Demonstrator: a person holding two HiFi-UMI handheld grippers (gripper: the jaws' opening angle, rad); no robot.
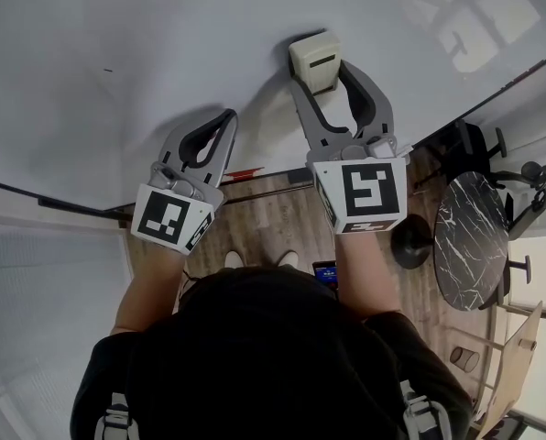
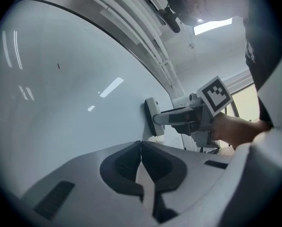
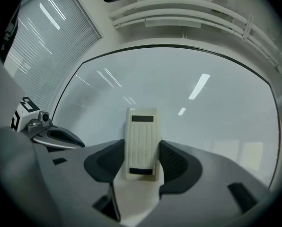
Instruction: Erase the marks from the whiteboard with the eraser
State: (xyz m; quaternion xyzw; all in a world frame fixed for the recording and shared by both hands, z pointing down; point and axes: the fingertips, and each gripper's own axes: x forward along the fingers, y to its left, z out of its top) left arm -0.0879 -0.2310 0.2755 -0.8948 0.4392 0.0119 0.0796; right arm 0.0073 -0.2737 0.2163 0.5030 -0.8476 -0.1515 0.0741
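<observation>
The whiteboard (image 1: 163, 53) fills the upper head view, nearly bare; one small dark mark (image 1: 107, 70) shows at its left. My right gripper (image 1: 321, 73) is shut on the cream eraser (image 1: 314, 60), which is pressed flat against the board. In the right gripper view the eraser (image 3: 141, 143) sits upright between the jaws. My left gripper (image 1: 227, 117) hovers close to the board, left of the eraser, shut with nothing in it. In the left gripper view its tips (image 2: 141, 144) meet, and the eraser (image 2: 152, 117) and the small mark (image 2: 58, 66) show on the board.
A ledge with a red marker (image 1: 244, 172) runs under the board's lower edge. A round marble table (image 1: 469, 238) and dark chairs (image 1: 529, 186) stand on the wooden floor at the right. Window blinds (image 3: 41, 46) lie left of the board.
</observation>
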